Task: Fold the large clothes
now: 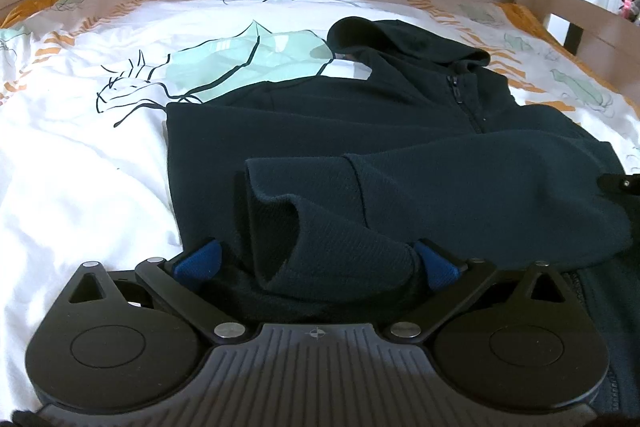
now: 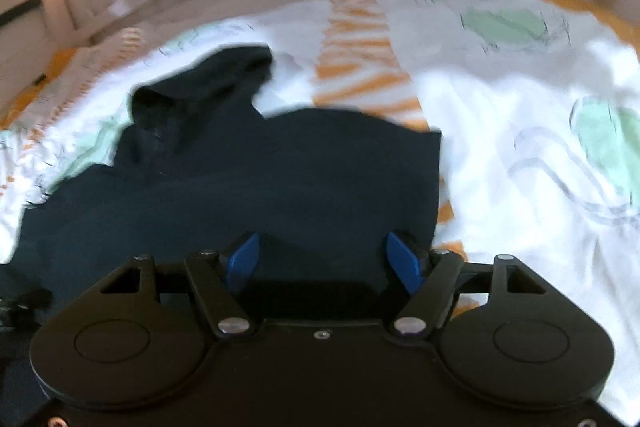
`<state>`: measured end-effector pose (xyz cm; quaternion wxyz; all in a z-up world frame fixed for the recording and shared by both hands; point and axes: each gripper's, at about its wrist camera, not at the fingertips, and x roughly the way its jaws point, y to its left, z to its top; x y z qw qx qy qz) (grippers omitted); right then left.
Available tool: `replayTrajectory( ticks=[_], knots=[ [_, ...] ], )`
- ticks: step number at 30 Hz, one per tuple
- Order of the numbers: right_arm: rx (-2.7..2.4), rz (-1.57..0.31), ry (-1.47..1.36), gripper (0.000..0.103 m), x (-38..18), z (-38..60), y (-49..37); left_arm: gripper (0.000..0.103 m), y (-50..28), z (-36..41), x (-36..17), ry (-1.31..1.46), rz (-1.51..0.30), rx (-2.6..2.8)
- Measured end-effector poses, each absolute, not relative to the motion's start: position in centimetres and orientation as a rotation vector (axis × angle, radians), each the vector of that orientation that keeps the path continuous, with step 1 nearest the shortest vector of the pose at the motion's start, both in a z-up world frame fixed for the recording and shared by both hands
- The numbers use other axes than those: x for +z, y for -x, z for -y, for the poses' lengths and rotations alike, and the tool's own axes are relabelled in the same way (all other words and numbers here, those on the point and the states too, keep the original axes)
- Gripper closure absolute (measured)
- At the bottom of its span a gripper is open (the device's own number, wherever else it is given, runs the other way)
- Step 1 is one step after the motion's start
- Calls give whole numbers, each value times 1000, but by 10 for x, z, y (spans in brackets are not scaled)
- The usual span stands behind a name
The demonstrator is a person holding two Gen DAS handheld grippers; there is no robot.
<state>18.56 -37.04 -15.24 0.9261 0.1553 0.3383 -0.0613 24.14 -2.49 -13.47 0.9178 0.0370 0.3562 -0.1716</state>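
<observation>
Dark hoodie [image 1: 360, 131], seemingly unlabelled

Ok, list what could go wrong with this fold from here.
1. The sleeve lies bunched between the open left gripper; closing now may pinch only a wrinkle.
2. The hood sticks out crumpled, so the fold may end lumpy.
3. The right gripper may snag the duvet beside the hoodie.

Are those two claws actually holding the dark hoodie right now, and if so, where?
Neither grips it. The left claw stands open around the hoodie's sleeve cuff, pads apart from the cloth. The right claw is open above the hoodie's body.
</observation>
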Motion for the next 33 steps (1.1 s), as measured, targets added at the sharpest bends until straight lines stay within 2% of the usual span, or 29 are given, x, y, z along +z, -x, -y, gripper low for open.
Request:
replayTrajectory(
  ticks=[4, 5, 12, 14, 17, 22, 33],
  knots=[
    [-58, -688, -270, 2, -155, 361, -183, 0, -240, 25, -135, -79, -731, -352],
    [-49, -696, -249, 1, -156, 358, -184, 0, -240, 25, -135, -79, -732, -352],
    [-17, -782, -217, 1, -147, 360, -196, 2, -251, 22, -121, -65, -821, -392],
    [-14, -794, -215, 9, -138, 362, -196, 2, -254, 16, -109, -10, -853, -420],
    [4, -736, -213, 11, -117, 364, -190, 2, -258, 8, -83, 73, -825, -457],
    [27, -663, -216, 11, -91, 367, -211, 2, -291, 33, -53, 9, -739, -469],
    [47, -625, -191, 11, -100, 357, -317, 2, -390, 116, -69, -162, -676, -433]
  ],
)
